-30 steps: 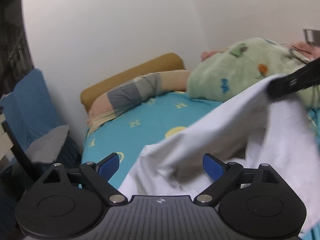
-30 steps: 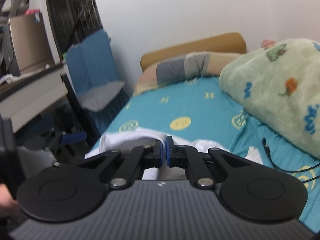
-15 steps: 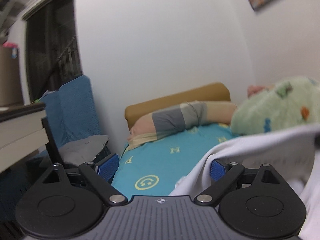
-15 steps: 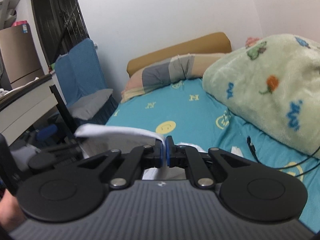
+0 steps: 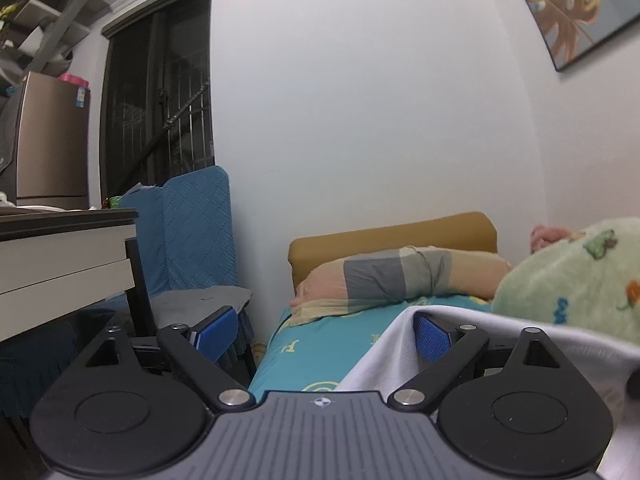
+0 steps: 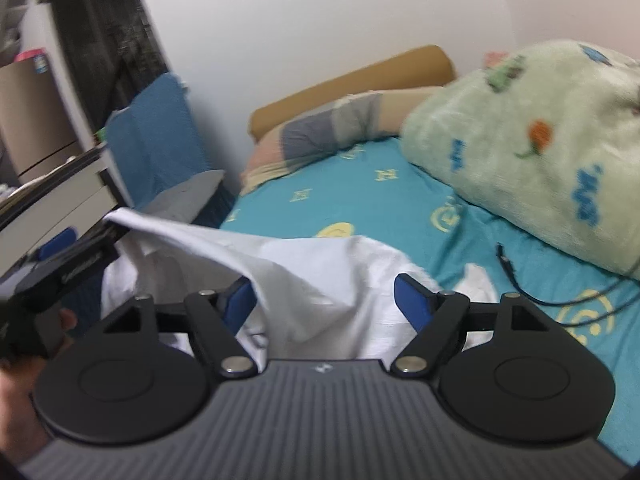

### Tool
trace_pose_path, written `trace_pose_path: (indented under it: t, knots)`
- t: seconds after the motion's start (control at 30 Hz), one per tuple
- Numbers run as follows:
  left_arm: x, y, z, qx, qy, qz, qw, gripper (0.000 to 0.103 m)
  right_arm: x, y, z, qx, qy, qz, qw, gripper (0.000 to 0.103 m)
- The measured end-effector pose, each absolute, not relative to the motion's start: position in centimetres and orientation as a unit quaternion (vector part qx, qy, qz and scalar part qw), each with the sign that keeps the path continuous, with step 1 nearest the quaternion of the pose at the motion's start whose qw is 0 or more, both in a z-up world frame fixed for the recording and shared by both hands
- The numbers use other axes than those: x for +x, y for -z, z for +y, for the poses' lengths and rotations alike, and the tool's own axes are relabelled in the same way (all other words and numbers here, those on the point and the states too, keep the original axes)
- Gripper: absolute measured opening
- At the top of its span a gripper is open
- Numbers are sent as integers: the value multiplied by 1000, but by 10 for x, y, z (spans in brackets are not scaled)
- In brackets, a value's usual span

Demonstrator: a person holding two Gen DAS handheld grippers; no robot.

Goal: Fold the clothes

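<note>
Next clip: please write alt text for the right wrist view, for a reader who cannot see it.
The right hand-held gripper is open, with a white garment draped between its blue pads above a teal bed sheet. At left, the left hand-held gripper props up a corner of the garment. A green blanket and a black cable lie at right.

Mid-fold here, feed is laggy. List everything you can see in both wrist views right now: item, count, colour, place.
White garment: 1, white, draped over the bed's near edge and over the left tool's finger.
Bed sheet: 1, teal with yellow prints.
Pillow: 1, peach and grey, at the headboard.
Headboard: 1, tan, against the wall.
Blanket: 1, pale green, far right of bed.
Cable: 1, black, on the sheet beside the blanket.
Chair: 1, blue cover, left of bed.
Desk: 1, white, far left.
Picture: 1, gold leaf, on the wall.
Left tool: open.
Right tool: open.
</note>
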State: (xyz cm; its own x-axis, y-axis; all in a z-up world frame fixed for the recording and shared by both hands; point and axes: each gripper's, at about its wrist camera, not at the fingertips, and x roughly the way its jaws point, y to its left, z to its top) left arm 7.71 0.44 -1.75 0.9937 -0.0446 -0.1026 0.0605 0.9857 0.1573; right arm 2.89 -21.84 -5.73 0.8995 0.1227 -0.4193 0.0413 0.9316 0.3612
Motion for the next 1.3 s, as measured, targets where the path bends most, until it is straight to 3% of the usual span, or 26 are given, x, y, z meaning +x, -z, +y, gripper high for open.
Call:
trace_pose_path:
  t: [0.13,0.33,0.43,0.8,0.87,1.0,1.1,1.3]
  knots:
    - [76,12,9,72,13,42,996,94,34,60,-186,123,-46,234,963,77]
    - [71,5,17,53,-11,26,998,94,52,90,-154,36,-28,318,947,76]
    - [69,1,21,43,-21,23,999,94,48,89,-164,52,-11,325,944,76]
    - [52,-22,40,-8,-22,7,1000,93,-17,22,-230,132,46,172,975,77]
    - [62,-13,35,14,-4,52,999,93,-14,28,-244,157,37,195,967,78]
    - [81,6,23,56,48,144,987,91,22,76,-268,257,20,321,911,77]
    - [74,19,5,120,107,175,971,91,38,110,-278,319,40,377,869,77]
    - [14,49,-48,299,208,124,923,95,19,103,-283,333,88,330,879,77]
